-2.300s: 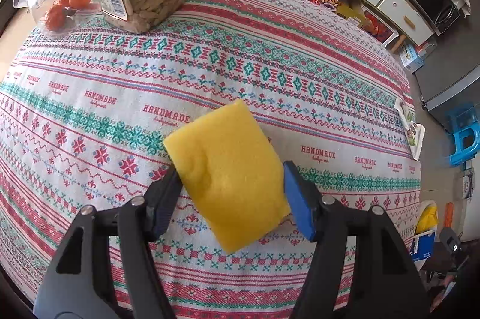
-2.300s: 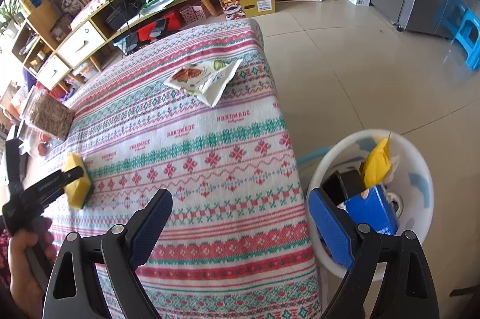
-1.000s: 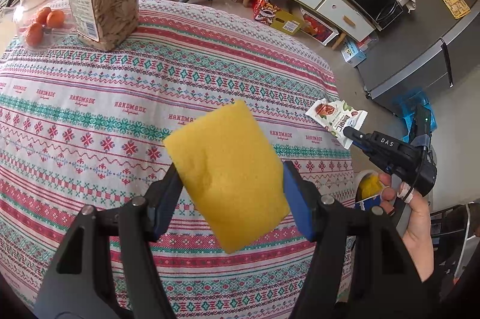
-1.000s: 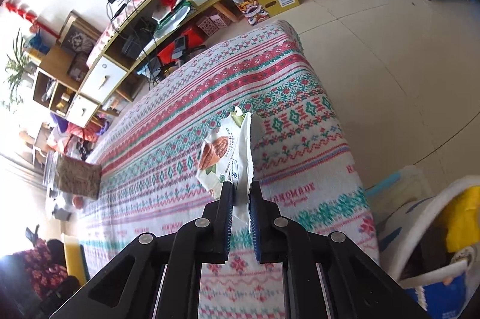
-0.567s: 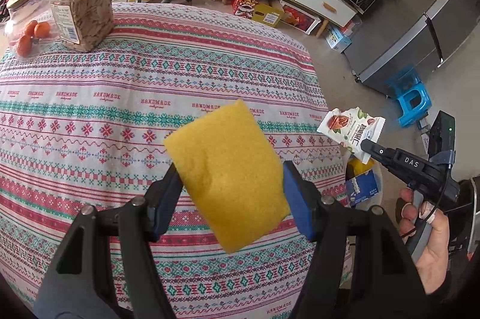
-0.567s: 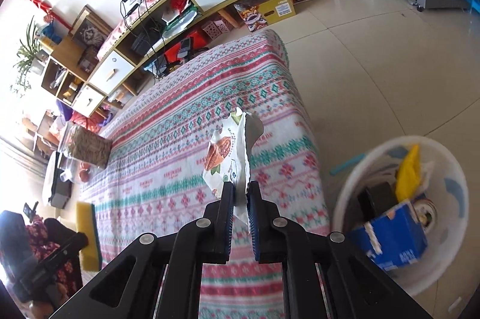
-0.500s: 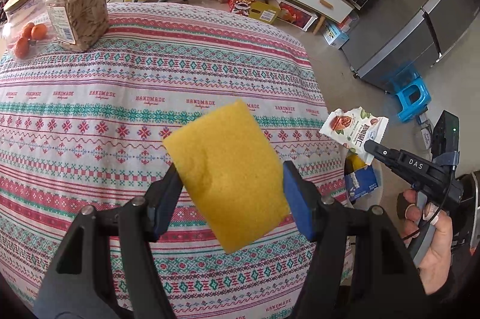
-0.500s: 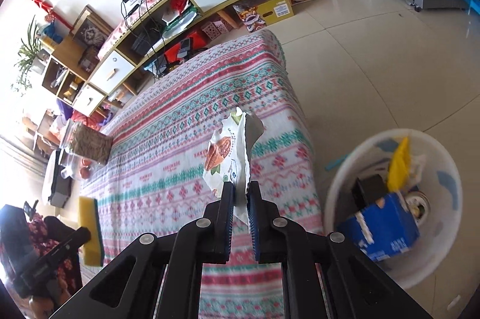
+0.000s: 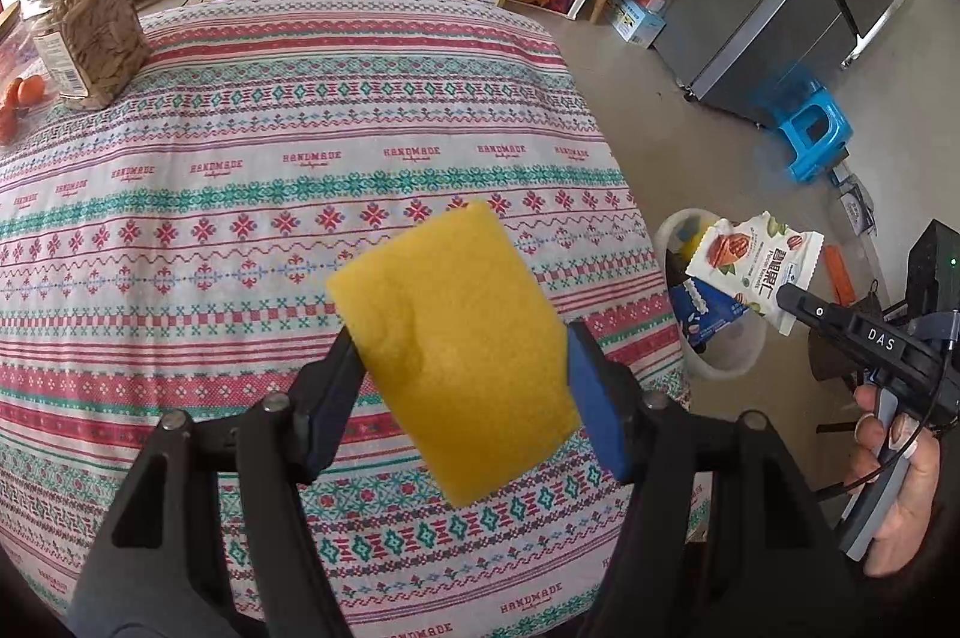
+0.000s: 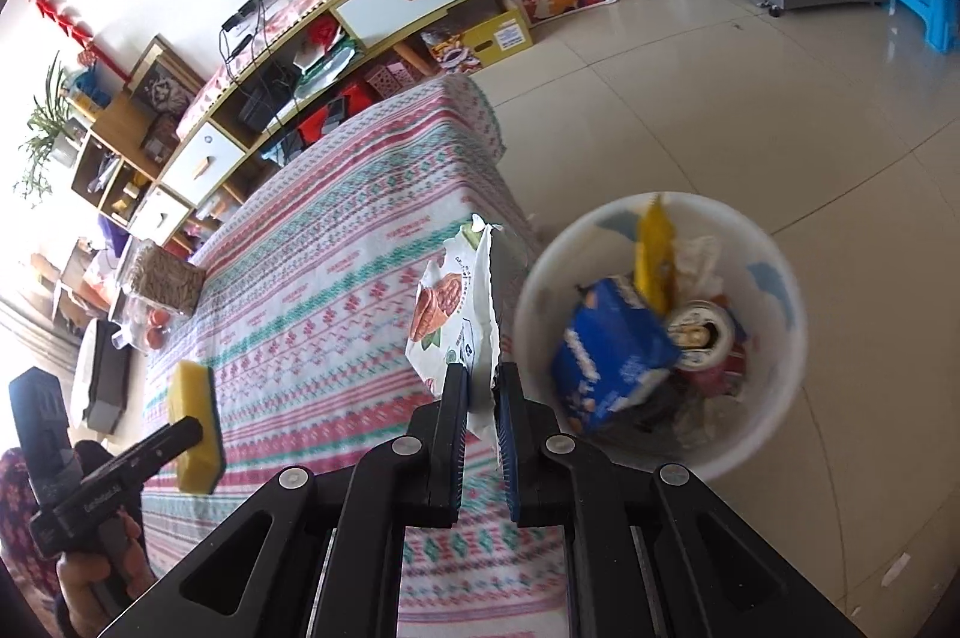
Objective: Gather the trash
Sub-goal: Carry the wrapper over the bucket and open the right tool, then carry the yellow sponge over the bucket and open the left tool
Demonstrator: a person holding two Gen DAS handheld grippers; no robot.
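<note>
Both hands have swung off the table's middle toward its right end since the earlier frames, and the white bin that sat at the picture's edge now lies close ahead of the right gripper.

Left wrist view: the left gripper (image 9: 462, 386) is clamped on a yellow sponge (image 9: 453, 362), which stands tilted between the jaws above the patterned tablecloth (image 9: 240, 194). Past the table's right edge, the right gripper (image 9: 792, 302) pinches a white snack wrapper (image 9: 750, 269) by its lower end, and the wrapper hangs just over the near rim of the bin (image 9: 714, 362) on the floor. A jar (image 9: 84, 32) stands at the far left corner; it has slid further off to the side than before.

Right wrist view: the right gripper (image 10: 480, 398) has its fingers pressed together on the snack wrapper (image 10: 456, 314), whose long axis runs up and away from the tips. The bin (image 10: 540, 290), holding a blue box (image 10: 612, 350), lies just right of the fingers, so the right hand is much the nearer; I judge a short carry rightward puts the wrapper over the opening. The left gripper (image 10: 186, 434), with the sponge (image 10: 195, 428), is near the table's front edge.
</note>
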